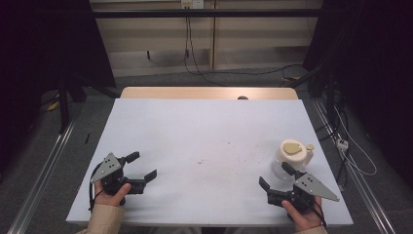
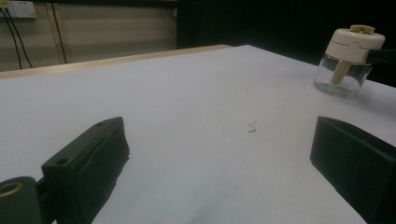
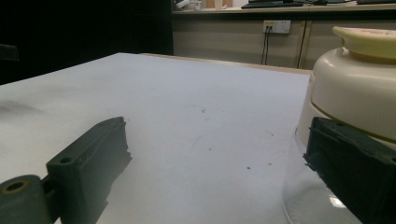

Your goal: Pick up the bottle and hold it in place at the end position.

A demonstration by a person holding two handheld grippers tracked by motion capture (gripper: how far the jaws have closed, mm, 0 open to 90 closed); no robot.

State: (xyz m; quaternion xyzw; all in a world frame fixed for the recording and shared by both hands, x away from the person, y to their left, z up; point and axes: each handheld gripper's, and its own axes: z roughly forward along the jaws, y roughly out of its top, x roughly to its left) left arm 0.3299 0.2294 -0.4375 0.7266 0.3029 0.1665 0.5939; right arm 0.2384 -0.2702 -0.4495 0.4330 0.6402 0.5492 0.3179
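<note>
While the white table (image 1: 204, 146) lies mostly bare, a glass jar (image 1: 290, 158) with a cream lid stands upright near its right edge. Just short of it waits the right claw (image 1: 276, 176), jaws spread wide, gripping nothing, one jaw beside the glass. Near the left edge, the left claw (image 1: 142, 166) gapes empty too. Closing off-centre could tip or skid the jar off that edge.

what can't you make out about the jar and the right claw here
- Jar base, right gripper view: cut off by the bottom edge and hidden behind a black jaw.
- Right claw contact with the jar, high view: too small to tell.
- Jar contents, left gripper view: too small; a pale stem shows inside the glass.
</note>
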